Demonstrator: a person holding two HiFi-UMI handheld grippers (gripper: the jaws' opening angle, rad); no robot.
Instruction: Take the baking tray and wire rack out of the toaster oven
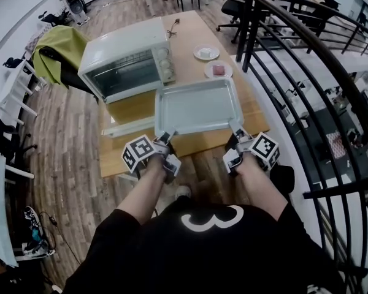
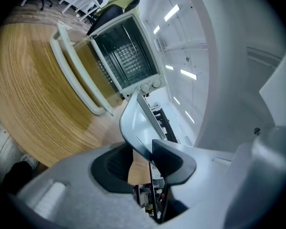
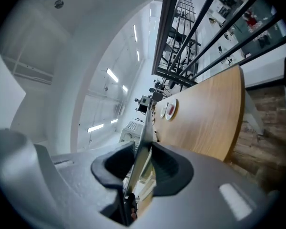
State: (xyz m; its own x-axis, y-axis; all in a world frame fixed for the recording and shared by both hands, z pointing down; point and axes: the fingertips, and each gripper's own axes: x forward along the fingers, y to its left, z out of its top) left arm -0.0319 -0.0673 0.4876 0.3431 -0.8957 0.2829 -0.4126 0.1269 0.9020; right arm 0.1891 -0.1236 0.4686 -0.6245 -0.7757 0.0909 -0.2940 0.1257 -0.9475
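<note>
"Since the baking tray [image 1: 199,106] is clear of the toaster oven [image 1: 126,63], where exactly is it?"

"It's held roughly level over the near end of the wooden table [image 1: 190,41], beside the lowered oven door [image 1: 130,127]. The left gripper [image 1: 166,138] is clamped on its near left corner and the right gripper [image 1: 235,131] on its near right rim. Each gripper view shows the thin metal lip pinched between dark ribbed pads."

"How would you carry it well?"

"I'd keep both hands at one height and move them together, so the shallow pan neither twists nor slides. The lip looks smooth, and the hold is only at the edge. Then I'd set it flat on bare wood, short of the white saucer [image 1: 207,53] and the plate [image 1: 218,70] carrying something pink."

"And the wire rack?"

"The left gripper view shows a grid [image 2: 126,56] inside the cavity. That's probably the wire rack, not yet taken out, though it could be the back wall."

"What's the tray like?"

"It's rectangular, pale and glossy, with rounded corners and a raised rim, and it's empty. The oven is boxy and whitish, with knobs [image 1: 165,63] on its right."
</note>
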